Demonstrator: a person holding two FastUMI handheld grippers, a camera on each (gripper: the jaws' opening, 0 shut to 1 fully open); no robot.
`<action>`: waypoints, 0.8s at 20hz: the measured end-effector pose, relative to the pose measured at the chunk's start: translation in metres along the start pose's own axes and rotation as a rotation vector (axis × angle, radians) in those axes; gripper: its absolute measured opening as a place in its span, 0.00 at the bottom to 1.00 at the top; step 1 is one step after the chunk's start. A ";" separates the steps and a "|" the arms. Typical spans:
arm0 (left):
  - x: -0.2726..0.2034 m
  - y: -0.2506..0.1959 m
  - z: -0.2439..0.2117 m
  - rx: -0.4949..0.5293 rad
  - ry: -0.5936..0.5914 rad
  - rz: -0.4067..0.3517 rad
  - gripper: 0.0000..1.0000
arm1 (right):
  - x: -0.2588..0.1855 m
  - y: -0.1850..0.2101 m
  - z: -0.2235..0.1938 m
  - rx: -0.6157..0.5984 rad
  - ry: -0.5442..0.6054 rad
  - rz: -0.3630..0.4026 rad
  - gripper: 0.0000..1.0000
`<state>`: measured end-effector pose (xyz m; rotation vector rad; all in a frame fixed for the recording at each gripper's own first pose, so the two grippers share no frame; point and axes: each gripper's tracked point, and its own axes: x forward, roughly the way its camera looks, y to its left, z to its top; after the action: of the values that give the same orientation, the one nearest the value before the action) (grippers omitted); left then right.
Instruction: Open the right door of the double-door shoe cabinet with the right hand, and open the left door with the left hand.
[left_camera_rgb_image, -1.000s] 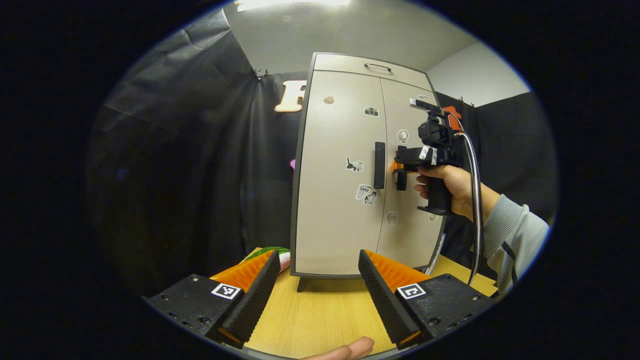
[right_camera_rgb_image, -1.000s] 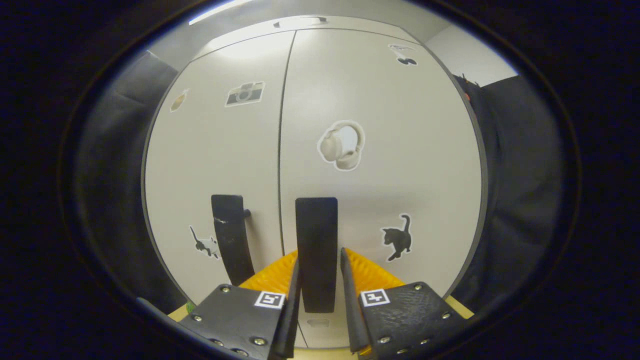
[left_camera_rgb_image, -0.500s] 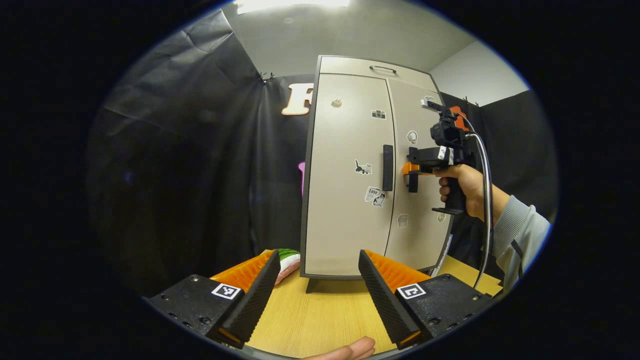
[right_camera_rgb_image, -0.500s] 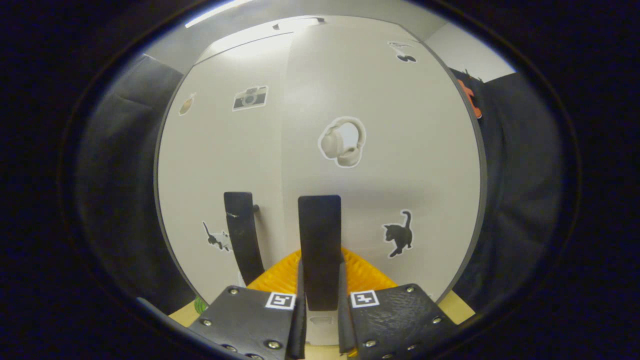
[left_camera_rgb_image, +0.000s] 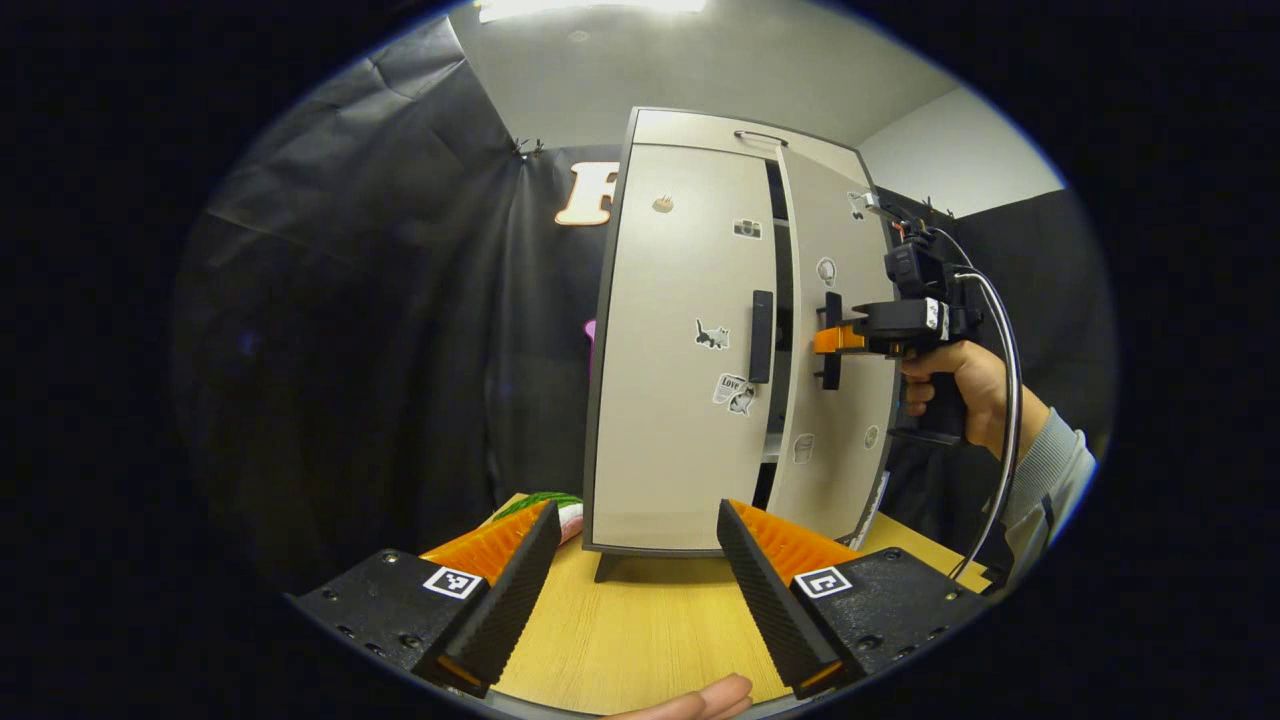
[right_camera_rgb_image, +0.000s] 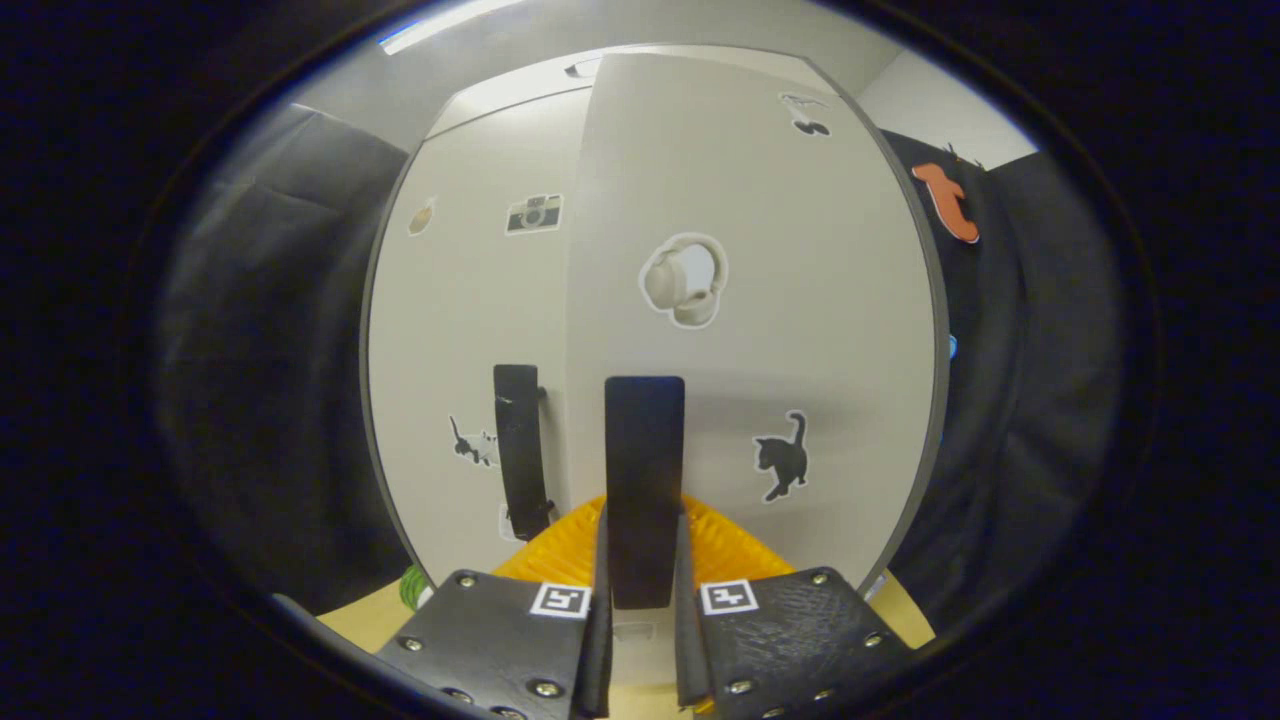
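Two doors on this shoe cabinet (left_camera_rgb_image: 690, 350), and only one has budged so far.

Left gripper view: the cabinet stands on the wooden table (left_camera_rgb_image: 640, 640), and everything else sits around it. Its right door (left_camera_rgb_image: 835, 400) is cracked open, with a dark gap showing between it and the left door (left_camera_rgb_image: 680, 340). The right gripper (left_camera_rgb_image: 828, 340) is out in front of that door, held by a hand (left_camera_rgb_image: 950, 385), with its orange fingers clamped on the right door's handle (left_camera_rgb_image: 830, 340). The left door sits flush and its handle (left_camera_rgb_image: 761, 336) has nothing on it. The left gripper (left_camera_rgb_image: 635, 560) hangs well short of the cabinet, low over the table, fingers spread wide with nothing between them. Something green and pink (left_camera_rgb_image: 555, 510) peeks out by the cabinet's bottom left corner, can't really tell what it is, too much of it is hidden.

Right gripper view: the black right handle (right_camera_rgb_image: 644, 480) runs straight down between the two fingers of the right gripper (right_camera_rgb_image: 640, 610), and both look pressed against it. The right door (right_camera_rgb_image: 760, 300) stands a bit proud of the left door (right_camera_rgb_image: 470, 330), whose handle (right_camera_rgb_image: 520, 450) is just beside it.

So I'd call it maybe a quarter done. The right door needs swinging much wider, and the left hand hasn't even started on its half.
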<state>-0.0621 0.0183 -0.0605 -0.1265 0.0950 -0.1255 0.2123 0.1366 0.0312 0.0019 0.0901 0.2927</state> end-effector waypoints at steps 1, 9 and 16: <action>-0.001 -0.001 0.001 0.000 -0.001 -0.007 0.98 | -0.002 0.000 0.001 0.009 -0.001 0.022 0.25; 0.002 -0.007 -0.004 -0.009 0.017 -0.021 0.98 | -0.007 -0.003 0.000 0.023 0.004 0.079 0.17; 0.002 -0.001 -0.004 0.001 0.030 -0.012 0.98 | -0.021 -0.011 0.002 0.046 0.016 0.159 0.13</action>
<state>-0.0606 0.0163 -0.0640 -0.1246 0.1237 -0.1393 0.1956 0.1200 0.0352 0.0521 0.1129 0.4492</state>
